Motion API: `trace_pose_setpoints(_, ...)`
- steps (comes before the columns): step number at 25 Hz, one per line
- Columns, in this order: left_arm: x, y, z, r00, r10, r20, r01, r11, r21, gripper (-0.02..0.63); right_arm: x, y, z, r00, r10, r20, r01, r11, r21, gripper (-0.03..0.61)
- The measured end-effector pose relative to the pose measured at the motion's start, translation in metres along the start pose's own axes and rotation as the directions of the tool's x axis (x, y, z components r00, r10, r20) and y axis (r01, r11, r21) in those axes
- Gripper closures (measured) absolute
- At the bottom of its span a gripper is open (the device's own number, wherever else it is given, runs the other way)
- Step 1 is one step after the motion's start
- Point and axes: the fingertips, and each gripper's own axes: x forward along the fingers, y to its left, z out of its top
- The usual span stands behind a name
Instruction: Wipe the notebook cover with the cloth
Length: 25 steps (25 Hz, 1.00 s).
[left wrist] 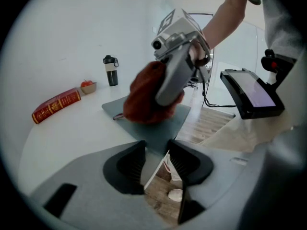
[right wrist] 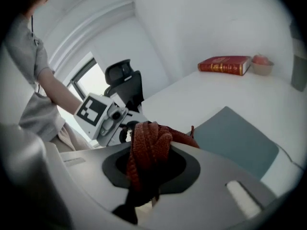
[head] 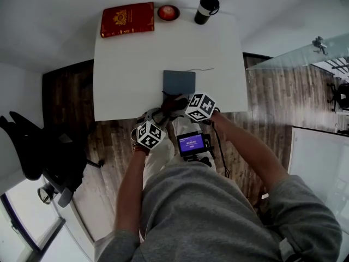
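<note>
Cloth (right wrist: 146, 147) clamped in right tool (right wrist: 149, 169), on notebook (right wrist: 235, 138)

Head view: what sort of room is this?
Probably an office or study: a white table with a red book and a travel mug, a black office chair beside it, wood floor.

The left forearm (head: 128, 184) and right forearm (head: 248, 146) reach forward, converging. The left gripper (left wrist: 156, 158) holds its fingers apart, gripping nothing. Just ahead, the right gripper (right wrist: 151, 164) has its fingers clamped on the cloth (right wrist: 144, 145).

Grey s/s tee (head: 218, 217), b/w marker cubes (head: 200, 107), blk cable (head: 220, 146)
</note>
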Motion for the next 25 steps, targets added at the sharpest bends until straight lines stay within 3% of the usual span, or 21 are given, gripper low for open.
trace_pose_setpoints(5, 0.000, 0.000, 0.000, 1.000, 0.015, 0.013, -0.014, 0.998, -0.058, 0.455, -0.052, -0.063, 0.044, 0.983, -0.136, 0.124, 0.136, 0.991, 0.015, 0.494)
trace_pose_setpoints(13, 0.000, 0.000, 0.001, 1.000, -0.013, 0.010, 0.014, 0.993, -0.119, 0.453, -0.107, -0.152, 0.079, 0.931, -0.347, 0.114, 0.354, 0.934, -0.044, 0.492)
trace_pose_setpoints(19, -0.002, -0.001, 0.002, 1.000, -0.012, 0.009, 0.014, 0.992, -0.122, 0.453, -0.070, -0.166, 0.032, 0.941, -0.334, -0.047, 0.333, 0.943, -0.029, 0.491)
trace_pose_setpoints(25, 0.000, 0.001, 0.001, 1.000, -0.015, 0.007, 0.016, 0.992, -0.127, 0.453, -0.051, -0.169, 0.015, 0.933, -0.356, -0.048, 0.357, 0.934, 0.006, 0.491)
